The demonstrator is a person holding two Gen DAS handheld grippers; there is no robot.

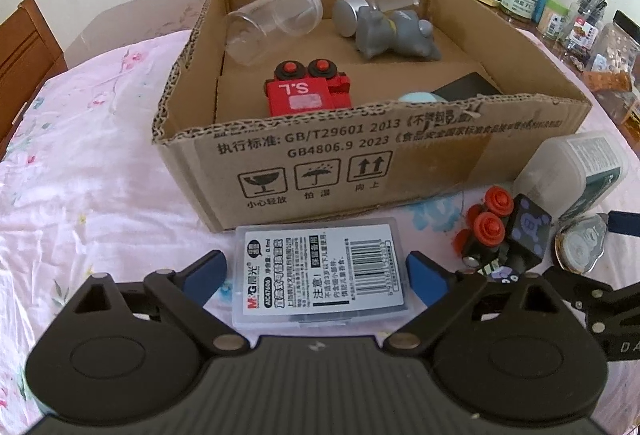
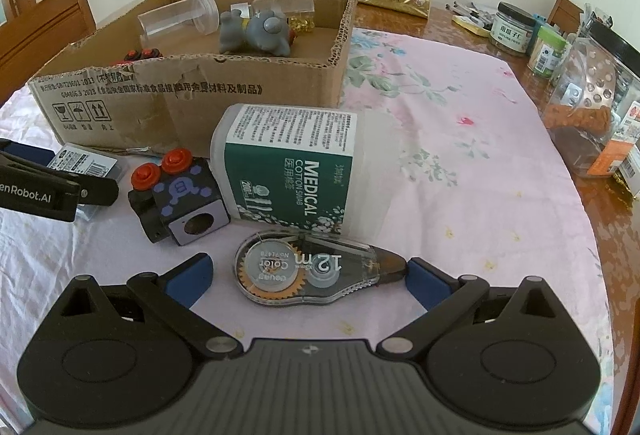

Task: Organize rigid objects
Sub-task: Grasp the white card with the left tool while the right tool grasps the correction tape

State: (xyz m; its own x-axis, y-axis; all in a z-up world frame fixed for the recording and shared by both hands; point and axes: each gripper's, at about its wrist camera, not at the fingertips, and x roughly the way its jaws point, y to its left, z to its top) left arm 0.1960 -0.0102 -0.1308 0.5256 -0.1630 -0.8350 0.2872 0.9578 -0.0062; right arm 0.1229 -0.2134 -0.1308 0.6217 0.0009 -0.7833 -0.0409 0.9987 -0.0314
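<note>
where visible, five things in one cardboard box (image 1: 280,159)

- My left gripper (image 1: 316,275) has the flat plastic case (image 1: 320,277) between its blue pads, the cardboard box (image 1: 360,163) wall just ahead.
- My right gripper (image 2: 308,281) straddles the correction tape (image 2: 308,267); the cotton swab tub (image 2: 292,167) and black toy block (image 2: 180,195) crowd beyond.
- Bare tablecloth (image 2: 460,195) lies open to my right.
</note>
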